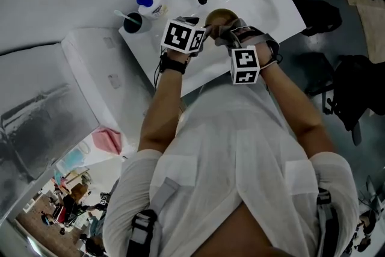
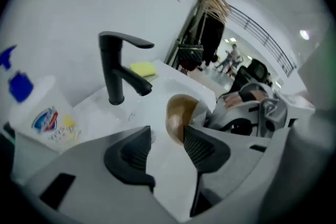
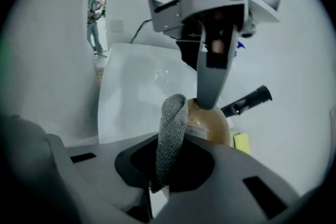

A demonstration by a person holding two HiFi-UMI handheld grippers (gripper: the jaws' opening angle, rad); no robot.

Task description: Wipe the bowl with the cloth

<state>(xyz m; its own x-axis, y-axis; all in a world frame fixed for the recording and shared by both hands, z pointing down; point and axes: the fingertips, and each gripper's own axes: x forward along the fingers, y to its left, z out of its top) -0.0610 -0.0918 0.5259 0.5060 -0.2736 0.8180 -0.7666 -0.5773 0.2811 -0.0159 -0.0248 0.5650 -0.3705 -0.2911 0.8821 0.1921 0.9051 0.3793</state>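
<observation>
Working over the sink [image 1: 264, 6] in the head view, keep the bowl [image 1: 218, 15] steady. Left gripper view: your left gripper [image 2: 167, 152] gapes wide and empty, with the bowl just to its right, so grip the rim. Right gripper view: your right gripper [image 3: 168, 165] pinches the cloth [image 3: 170, 123]; sweep firmly.

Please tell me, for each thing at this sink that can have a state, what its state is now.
left gripper: open, bowl's rim just beyond its jaws.
right gripper: shut on the cloth.
cloth: folded, pinched, seems to touch the bowl.
bowl: tilted on edge over the sink.
faucet: no water seen running.
bottle: standing, blue cap on.
</observation>
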